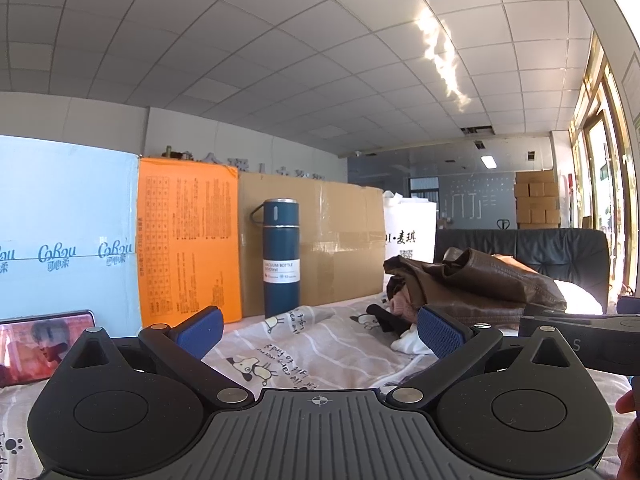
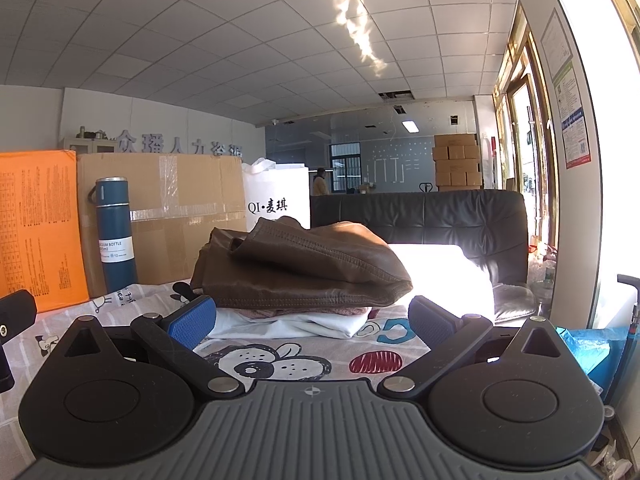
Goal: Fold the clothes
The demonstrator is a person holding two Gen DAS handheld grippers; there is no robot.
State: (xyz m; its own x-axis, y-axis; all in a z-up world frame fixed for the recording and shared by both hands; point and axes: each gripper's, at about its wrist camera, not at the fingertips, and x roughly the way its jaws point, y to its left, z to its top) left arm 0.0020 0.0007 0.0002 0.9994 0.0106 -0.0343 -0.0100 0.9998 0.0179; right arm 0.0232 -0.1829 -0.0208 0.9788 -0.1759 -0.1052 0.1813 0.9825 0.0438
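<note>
A stack of clothes (image 2: 304, 276) sits on a bed sheet (image 2: 288, 360) printed with cartoon dogs, straight ahead of the right gripper (image 2: 314, 322), whose blue-padded fingers (image 2: 192, 322) stand wide apart with nothing between them. On top lies a brown leather jacket (image 2: 308, 264), loosely folded, its stitched seams and a raised flap showing; it overhangs the thinner layers beneath. Under it a strip of pink knit (image 2: 316, 311) peeks out, and at the bottom a white garment (image 2: 304, 326) lies flat on the sheet, its edge reaching toward the right gripper's left finger.

From the left wrist camera the same stack appears to the right, ahead of the left gripper (image 1: 320, 330), with the jacket (image 1: 476, 280) crumpled higher at the back and dark fabric (image 1: 384, 316) and a white corner (image 1: 412, 344) spilling from its near side. The left gripper's fingers (image 1: 202, 328) are also spread open and empty, hovering over the sheet (image 1: 320, 344). The right gripper's black body (image 1: 580, 340) shows at that view's right edge.

A blue vacuum bottle (image 1: 281, 258) stands upright at the far edge of the sheet, left of the stack, against a cardboard box (image 1: 320, 240) and an orange box (image 1: 188, 240). A phone (image 1: 40, 344) with a lit screen lies at the far left. Behind the clothes stand a white bag (image 2: 278, 200) and a black sofa (image 2: 440, 220).
</note>
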